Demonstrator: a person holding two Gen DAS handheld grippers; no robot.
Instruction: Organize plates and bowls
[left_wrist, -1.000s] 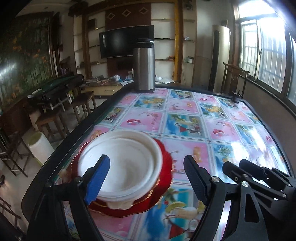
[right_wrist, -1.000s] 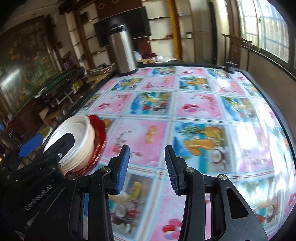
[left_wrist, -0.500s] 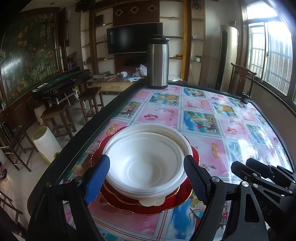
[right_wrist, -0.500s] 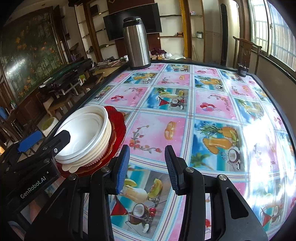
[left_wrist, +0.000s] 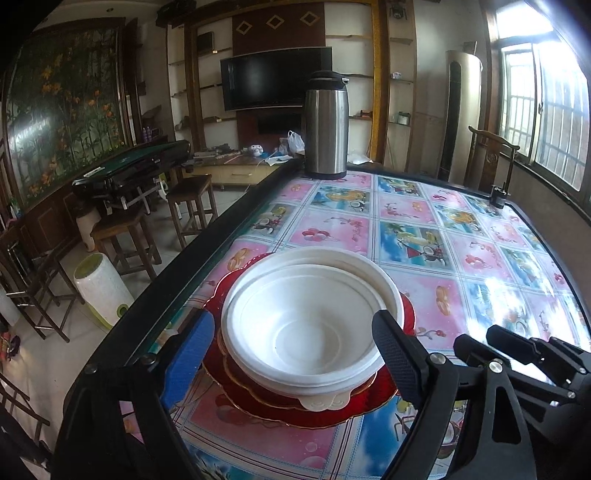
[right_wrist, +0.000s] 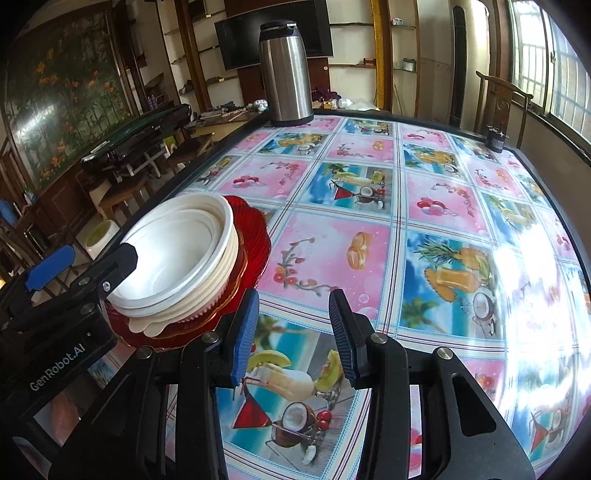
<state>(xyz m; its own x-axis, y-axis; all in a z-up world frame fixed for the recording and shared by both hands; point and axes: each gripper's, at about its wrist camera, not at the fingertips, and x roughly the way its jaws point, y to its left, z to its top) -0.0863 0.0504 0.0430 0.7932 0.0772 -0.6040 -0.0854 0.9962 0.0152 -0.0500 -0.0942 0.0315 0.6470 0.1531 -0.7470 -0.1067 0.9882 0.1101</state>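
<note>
A stack of white bowls (left_wrist: 310, 317) sits on red scalloped plates (left_wrist: 391, 384) near the table's left edge; the stack also shows in the right wrist view (right_wrist: 177, 258) on the red plates (right_wrist: 255, 236). My left gripper (left_wrist: 291, 354) is open, its jaws straddling the near side of the bowl stack without gripping it. My right gripper (right_wrist: 291, 328) is open and empty, hovering over the tablecloth just right of the stack. The left gripper's fingers (right_wrist: 122, 258) show beside the bowls in the right wrist view.
A steel thermos (left_wrist: 327, 125) stands at the table's far edge, also in the right wrist view (right_wrist: 286, 74). A small dark object (right_wrist: 496, 138) sits at the far right corner. The black table rim (left_wrist: 177, 266) runs along the left; stools (left_wrist: 129, 236) and a white bin (left_wrist: 101, 288) stand beyond it.
Both grippers have risen and tilted down, so the bowls are now seen from above. The left gripper's jaws now sit closer around the bowl stack. Both stay open.
</note>
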